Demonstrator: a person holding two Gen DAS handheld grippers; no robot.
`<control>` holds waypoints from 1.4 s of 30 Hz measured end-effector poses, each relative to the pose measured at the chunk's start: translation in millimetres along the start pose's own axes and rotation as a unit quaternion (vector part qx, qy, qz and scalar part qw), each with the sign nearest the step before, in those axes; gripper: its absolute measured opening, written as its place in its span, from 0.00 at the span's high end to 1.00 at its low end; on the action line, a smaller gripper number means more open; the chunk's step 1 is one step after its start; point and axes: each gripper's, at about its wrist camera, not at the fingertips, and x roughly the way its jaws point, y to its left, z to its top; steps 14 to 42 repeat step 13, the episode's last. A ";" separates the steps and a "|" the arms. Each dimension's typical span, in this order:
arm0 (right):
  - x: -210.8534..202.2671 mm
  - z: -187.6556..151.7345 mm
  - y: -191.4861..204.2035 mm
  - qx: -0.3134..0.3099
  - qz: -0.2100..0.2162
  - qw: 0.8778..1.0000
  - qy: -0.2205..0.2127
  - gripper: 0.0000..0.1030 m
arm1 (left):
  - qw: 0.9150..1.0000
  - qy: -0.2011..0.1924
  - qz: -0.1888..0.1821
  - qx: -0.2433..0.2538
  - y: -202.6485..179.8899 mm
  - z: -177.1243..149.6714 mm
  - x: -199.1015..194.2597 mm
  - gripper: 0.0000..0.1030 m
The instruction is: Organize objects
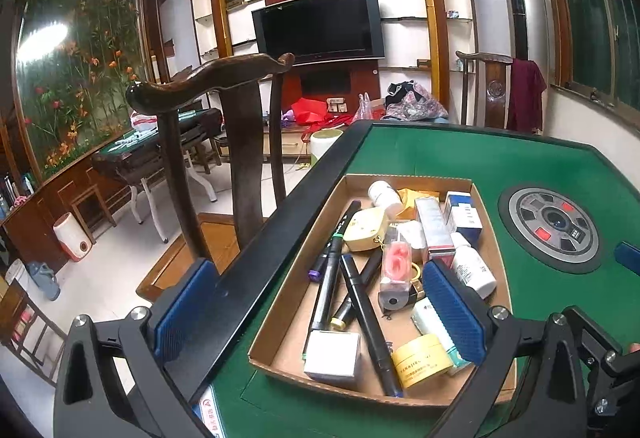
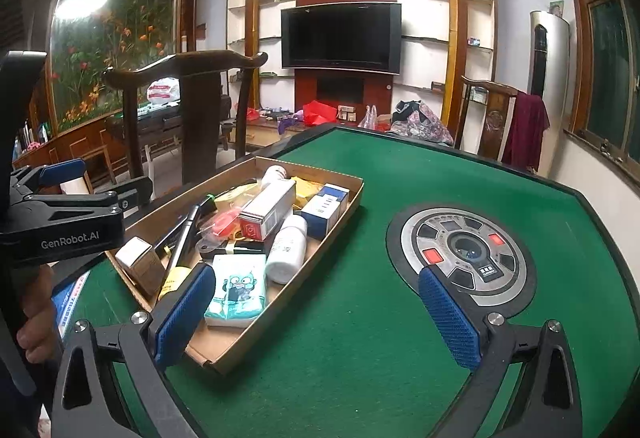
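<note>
An open cardboard tray (image 1: 420, 180) (image 2: 320, 252) lies on the green felt table (image 1: 460, 154) (image 2: 360, 318), filled with small items. In it are black markers (image 1: 332, 270), a yellow jar (image 1: 422, 360), a white box (image 1: 332, 354), white bottles (image 2: 288, 250), a blue-and-white box (image 2: 324, 208) and a cartoon tissue pack (image 2: 236, 290). My left gripper (image 1: 320, 312) hangs open above the tray's near end, nothing between its pads. My right gripper (image 2: 318, 318) is open over bare felt to the tray's right, with its left pad (image 2: 184, 314) beside the tissue pack.
The round control panel (image 1: 554, 226) (image 2: 464, 250) sits in the table's middle. A dark wooden chair (image 1: 224, 78) (image 2: 188, 74) stands against the table's left rim (image 1: 256, 254). A second chair with a maroon cloth (image 1: 524, 94) is at the far side. A hand (image 2: 36, 314) holds the left gripper.
</note>
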 end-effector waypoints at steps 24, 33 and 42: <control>3.0 -0.7 0.3 0.002 0.000 1.000 0.003 0.00 | 0.999 0.007 0.023 0.022 -1.6 -9.0 -5.6 0.00; 3.0 -0.7 0.3 0.002 0.000 1.000 0.003 0.00 | 0.999 0.007 0.023 0.022 -1.6 -9.0 -5.6 0.00; 3.0 -0.7 0.3 0.002 0.000 1.000 0.003 0.00 | 0.999 0.007 0.023 0.022 -1.6 -9.0 -5.6 0.00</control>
